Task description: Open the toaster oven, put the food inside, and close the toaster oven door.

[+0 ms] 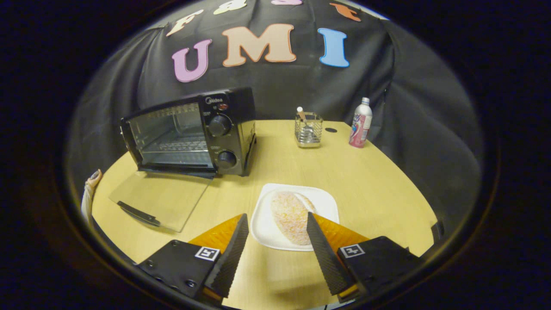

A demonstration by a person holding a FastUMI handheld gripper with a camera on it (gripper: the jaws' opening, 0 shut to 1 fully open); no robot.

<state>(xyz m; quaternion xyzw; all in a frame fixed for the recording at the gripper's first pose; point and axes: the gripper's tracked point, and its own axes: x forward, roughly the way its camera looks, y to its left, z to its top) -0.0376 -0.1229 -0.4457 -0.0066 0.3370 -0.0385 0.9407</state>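
Gripper, item one: our two fingers spread wide, nothing between them but bare table, tips hovering at the plate's near rim.

Plate, item two: white, square with rounded corners, at 12 o'clock just ahead of the tips.

Food, item three: a pale, crumb-coated oval lying on the plate. Its long axis runs roughly from 11 to 5 o'clock, so it points nearly straight away from us and lines up with the gap between the fingers. Our right finger overlaps its near end in view; we cannot tell whether it touches. We judge a short advance at 12 o'clock would bring the fingers to either long side.

Oven, item four: black, at 10 o'clock beyond the left finger, cavity and rack exposed. Door down flat on the table, handle toward us. Opening step done, we judge; loading and closing remain.

Sundries at 1 o'clock, far side: wire holder, bottle.

Fingertip of a person at 9 o'clock, at the table's edge.
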